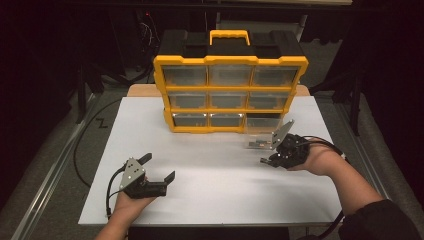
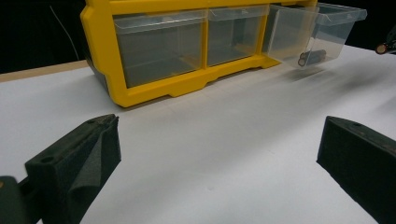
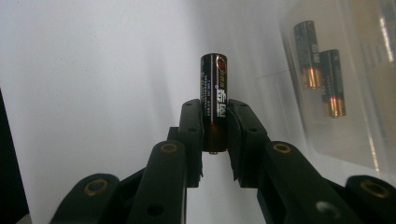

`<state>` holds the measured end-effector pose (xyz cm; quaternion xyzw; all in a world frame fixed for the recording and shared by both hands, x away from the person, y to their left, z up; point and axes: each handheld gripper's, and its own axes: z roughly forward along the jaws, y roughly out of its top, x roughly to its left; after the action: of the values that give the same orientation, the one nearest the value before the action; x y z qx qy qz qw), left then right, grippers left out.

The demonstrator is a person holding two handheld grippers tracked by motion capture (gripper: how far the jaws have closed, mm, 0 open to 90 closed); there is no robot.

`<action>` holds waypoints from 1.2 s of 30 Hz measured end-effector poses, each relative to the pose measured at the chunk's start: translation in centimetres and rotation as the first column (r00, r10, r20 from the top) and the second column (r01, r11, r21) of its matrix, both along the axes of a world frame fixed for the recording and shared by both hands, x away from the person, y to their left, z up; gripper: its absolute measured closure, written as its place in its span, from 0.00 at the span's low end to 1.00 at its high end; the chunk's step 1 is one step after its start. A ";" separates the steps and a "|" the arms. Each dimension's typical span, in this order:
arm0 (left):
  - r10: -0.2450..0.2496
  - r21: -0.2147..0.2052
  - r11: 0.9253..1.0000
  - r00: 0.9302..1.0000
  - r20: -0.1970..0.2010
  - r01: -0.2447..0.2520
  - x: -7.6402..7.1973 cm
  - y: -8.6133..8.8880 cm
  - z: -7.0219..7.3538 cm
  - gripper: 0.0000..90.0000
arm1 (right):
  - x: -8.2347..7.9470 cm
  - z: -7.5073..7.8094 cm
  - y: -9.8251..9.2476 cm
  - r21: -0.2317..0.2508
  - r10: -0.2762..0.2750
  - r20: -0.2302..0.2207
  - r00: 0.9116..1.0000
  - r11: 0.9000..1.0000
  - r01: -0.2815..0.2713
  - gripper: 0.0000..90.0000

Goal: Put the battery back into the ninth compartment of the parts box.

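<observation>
Right gripper view: showing the right gripper point(image 3: 215, 135) pinching a dark battery point(image 3: 214, 100) at its lower half, standing upright at frame centre.
Battery: sticking well above the pads, bottom cap hanging free below them (a short grip, by the look of it).
Clear drawer: lying at the upper right of that frame point(image 3: 369, 93), pulled out of the organizer, already holding two more batteries point(image 3: 320, 79) side by side.
High view: placing the right gripper point(image 1: 272, 152) at centre right, just in front of the pulled drawer point(image 1: 260, 132) at the lower right corner of the yellow organizer point(image 1: 230, 60).
Left gripper: resting at the lower left of the high view point(image 1: 160, 170), jaws spread wide, holding nothing, sitting well apart from the drawer on the white table point(image 1: 210, 185).
Step in hand: probably carrying the battery toward the drawer.
Risk, slipping: battery sliding or pivoting between the pads, owing to the smooth casing and narrow contact.
Risk, missing: letting go too soon, dropping it onto the table short of the rim and sending it rolling.
Risk, knocking: jaw tips catching the drawer wall, nudging the light plastic or tipping it.
</observation>
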<state>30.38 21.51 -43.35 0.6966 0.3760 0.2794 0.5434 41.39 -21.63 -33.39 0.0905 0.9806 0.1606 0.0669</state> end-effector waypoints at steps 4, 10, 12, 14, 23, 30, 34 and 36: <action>-0.002 0.000 1.000 1.000 0.000 0.002 0.0 0.0 0.0 0.00 | 0.1 0.5 0.2 -0.002 0.003 0.004 1.000 1.000 -0.003 0.87; -0.005 0.003 1.000 1.000 -0.002 0.005 0.0 0.0 0.0 0.00 | 0.2 1.3 0.3 -0.009 0.012 0.011 1.000 1.000 -0.012 0.87; -0.006 0.003 1.000 1.000 -0.002 0.006 0.0 0.0 0.0 0.00 | 0.2 1.6 0.3 -0.008 0.016 0.014 1.000 1.000 -0.016 0.87; -0.007 0.004 1.000 1.000 -0.002 0.007 0.0 0.0 0.0 0.00 | 0.3 1.8 0.2 -0.009 0.017 0.018 1.000 1.000 -0.017 0.87; -0.008 0.001 1.000 1.000 -0.003 0.008 0.0 0.0 0.0 0.00 | 0.5 2.7 0.0 -0.012 0.018 0.026 0.999 1.000 -0.018 0.87; -0.010 0.001 1.000 1.000 -0.005 0.010 0.0 0.0 0.0 0.00 | 0.7 3.3 0.2 -0.016 0.014 0.028 1.000 1.000 -0.013 0.87; -0.012 0.005 1.000 1.000 -0.003 0.012 -0.1 0.0 0.0 0.00 | 0.9 3.6 0.3 -0.019 0.020 0.033 0.999 1.000 -0.020 0.87; -0.010 0.000 1.000 1.000 -0.003 0.010 0.0 0.0 0.0 0.00 | 1.0 3.8 0.4 -0.022 0.022 0.035 0.999 1.000 -0.021 0.87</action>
<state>30.33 21.51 -43.34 0.6988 0.3733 0.2755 0.5444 42.43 -21.25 -29.60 0.0765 0.9818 0.1525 0.0835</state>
